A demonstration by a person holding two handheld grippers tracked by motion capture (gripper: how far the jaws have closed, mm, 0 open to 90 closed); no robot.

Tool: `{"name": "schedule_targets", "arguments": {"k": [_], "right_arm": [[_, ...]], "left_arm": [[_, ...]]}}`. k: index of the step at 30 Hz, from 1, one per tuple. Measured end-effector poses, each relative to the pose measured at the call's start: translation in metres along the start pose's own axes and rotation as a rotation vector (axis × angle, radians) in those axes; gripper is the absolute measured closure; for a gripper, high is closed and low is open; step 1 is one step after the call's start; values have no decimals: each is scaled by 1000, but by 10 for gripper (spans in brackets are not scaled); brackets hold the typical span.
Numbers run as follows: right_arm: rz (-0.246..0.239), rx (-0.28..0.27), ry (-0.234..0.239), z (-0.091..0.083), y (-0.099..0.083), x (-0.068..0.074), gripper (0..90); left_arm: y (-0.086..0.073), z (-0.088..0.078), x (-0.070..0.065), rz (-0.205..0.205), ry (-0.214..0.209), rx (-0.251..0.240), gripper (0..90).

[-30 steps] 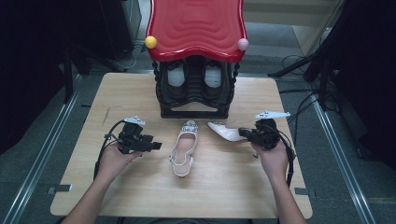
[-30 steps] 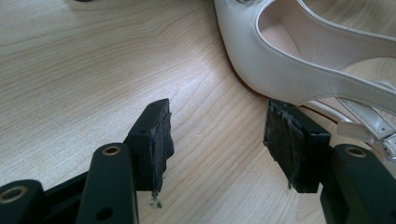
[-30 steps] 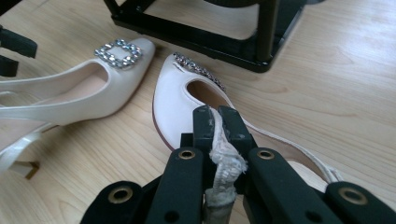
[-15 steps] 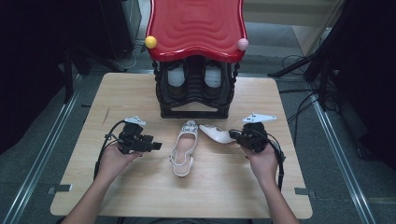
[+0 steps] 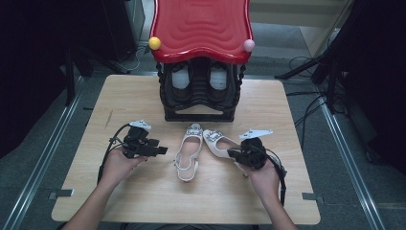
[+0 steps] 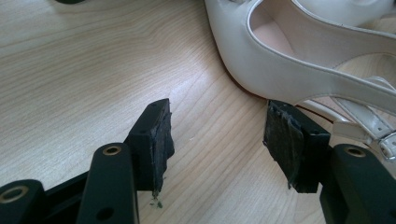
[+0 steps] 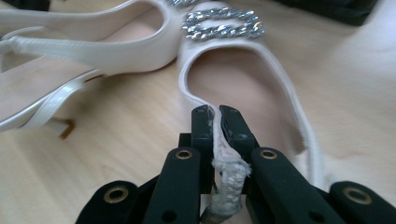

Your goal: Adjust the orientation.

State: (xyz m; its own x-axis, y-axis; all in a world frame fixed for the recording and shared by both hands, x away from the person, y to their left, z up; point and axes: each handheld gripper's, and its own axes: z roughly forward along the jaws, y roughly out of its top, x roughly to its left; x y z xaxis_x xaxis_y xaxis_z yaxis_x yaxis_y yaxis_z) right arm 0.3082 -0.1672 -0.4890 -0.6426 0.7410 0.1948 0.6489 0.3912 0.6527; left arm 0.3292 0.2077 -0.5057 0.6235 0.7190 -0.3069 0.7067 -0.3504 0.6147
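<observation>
Black rack (image 5: 198, 103), seemingly two shoes (image 5: 180, 79) inside

Hiding behind the right gripper (image 5: 233, 153): heel end of the right shoe (image 5: 218, 143). Running off the frame beside it: left shoe (image 7: 79, 46).

Two white slingback shoes with silver chain buckles on a wooden table, toes touching, pointing away. The left shoe (image 5: 187, 151) lies flat, its strap toward the person. The right shoe (image 5: 218, 142) angles outward, its side edge pinched between the right gripper's (image 7: 217, 112) closed jaws.
</observation>
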Motion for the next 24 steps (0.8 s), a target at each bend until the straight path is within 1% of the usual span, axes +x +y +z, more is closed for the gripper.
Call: {"name": "schedule_targets", "arguments": {"k": [1,2,4,6,8,9,11,16,19,21,22,23,24], "right_arm": [[-6,8,9,4,0,3,861],[-23,5,6,7,0,7,861],[-36,2,-8,9,4,14,857],[-37,1,-14,12,6,17,858],[-21,4,-15,14,8,17,859],[-19,1,-8,15,10,16,859],[10,-8,5,18,12,16,858],[53,-21,14,24,16,19,839],[53,-23,14,29,20,21,831],[56,-26,20,30,20,19,813],[58,-29,33,29,20,18,789],[61,-37,46,28,19,17,746],[54,-47,57,27,19,16,731]], "left_arm": [[0,0,0,0,-3,-3,420],[1,0,-1,2,-6,-4,420],[1,0,-2,10,-9,-7,421],[0,0,-4,13,-9,-5,422],[0,0,-5,13,-10,-6,423],[0,1,-5,14,-10,-6,423],[1,1,-6,7,-11,-11,423],[1,2,-8,13,-10,-5,424],[1,4,-9,18,-8,3,432],[1,5,-10,23,-5,9,455],[1,4,-11,23,-1,8,471],[1,4,-11,20,-7,5,502],[2,3,-12,11,-16,-4,535]]}}
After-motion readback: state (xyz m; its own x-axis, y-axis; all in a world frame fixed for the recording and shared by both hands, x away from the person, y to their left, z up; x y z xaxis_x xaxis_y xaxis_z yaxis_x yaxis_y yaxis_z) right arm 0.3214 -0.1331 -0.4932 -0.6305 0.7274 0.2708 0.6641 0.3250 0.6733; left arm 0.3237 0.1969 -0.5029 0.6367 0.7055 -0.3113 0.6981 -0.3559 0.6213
